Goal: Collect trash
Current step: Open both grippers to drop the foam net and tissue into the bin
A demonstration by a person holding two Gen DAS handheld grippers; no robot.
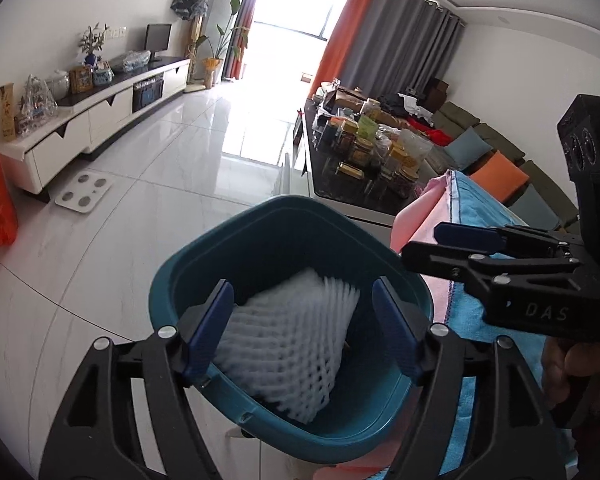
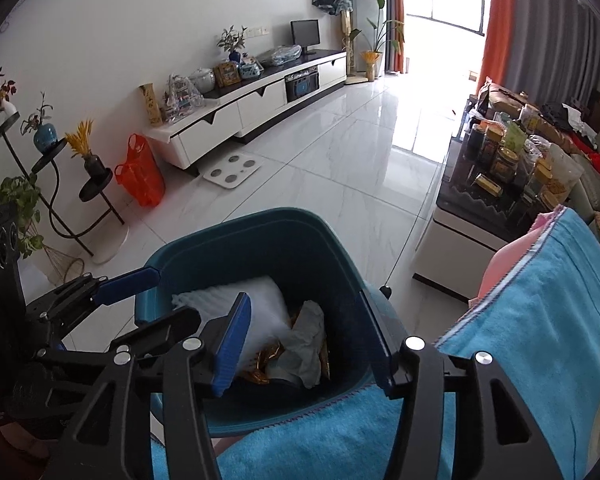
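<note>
A teal trash bin (image 1: 188,276) stands on the floor beside the blue cloth; it also shows in the right wrist view (image 2: 204,248). A white foam net sleeve (image 1: 288,340) lies inside it, also seen from the right (image 2: 264,300), next to crumpled white paper (image 2: 306,340) and gold wrappers (image 2: 266,360). My left gripper (image 1: 304,336) is open over the bin, empty, its fingers either side of the foam net without touching it. My right gripper (image 2: 306,344) is open and empty over the bin's near rim. It also shows at the right of the left wrist view (image 1: 428,246).
A table edge draped in blue cloth (image 2: 520,340) and pink cloth (image 2: 504,264) lies to the right. A coffee table with jars (image 2: 508,160) stands beyond. A TV cabinet (image 2: 260,104), white scale (image 2: 232,170), orange bag (image 2: 140,172) and plant stand (image 2: 60,200) line the left wall.
</note>
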